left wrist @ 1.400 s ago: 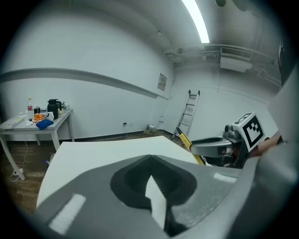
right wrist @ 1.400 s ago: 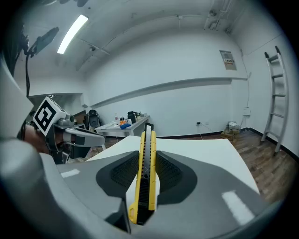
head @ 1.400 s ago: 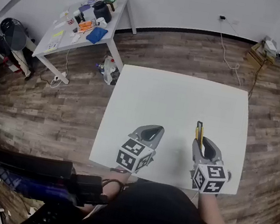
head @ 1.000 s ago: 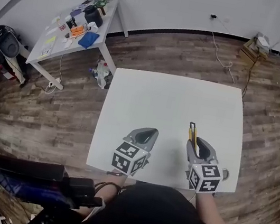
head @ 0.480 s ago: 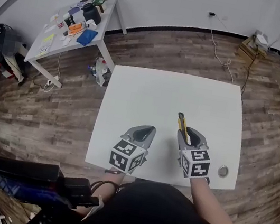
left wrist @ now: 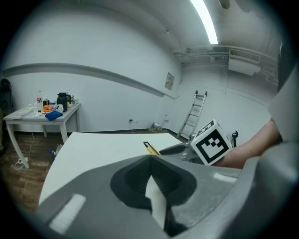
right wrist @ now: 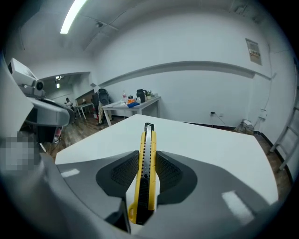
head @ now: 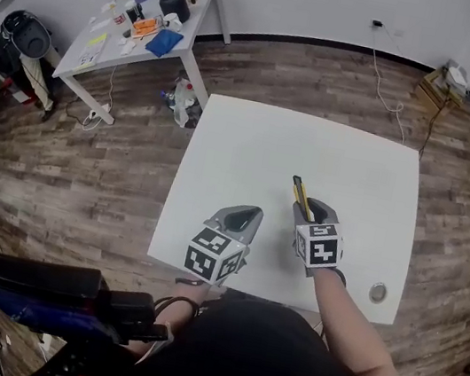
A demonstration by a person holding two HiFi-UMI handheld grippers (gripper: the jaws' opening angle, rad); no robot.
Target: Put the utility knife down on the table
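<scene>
Shifted inward over the tabletop (head: pixel 270 144), the right claw (head: pixel 306 208) stays clamped on the utility knife (head: pixel 298 193) — apparently off the surface, so not yet set down. Left claw (head: pixel 244 218) sits closed, empty.

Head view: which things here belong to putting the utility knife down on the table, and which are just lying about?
Belongs to the job:
- utility knife, clamped between the jaws of the right gripper
- white table, where it is to go

Just lying about:
- left gripper, jaws shut on nothing
- small round disc near the table's corner
- cluttered side table
</scene>
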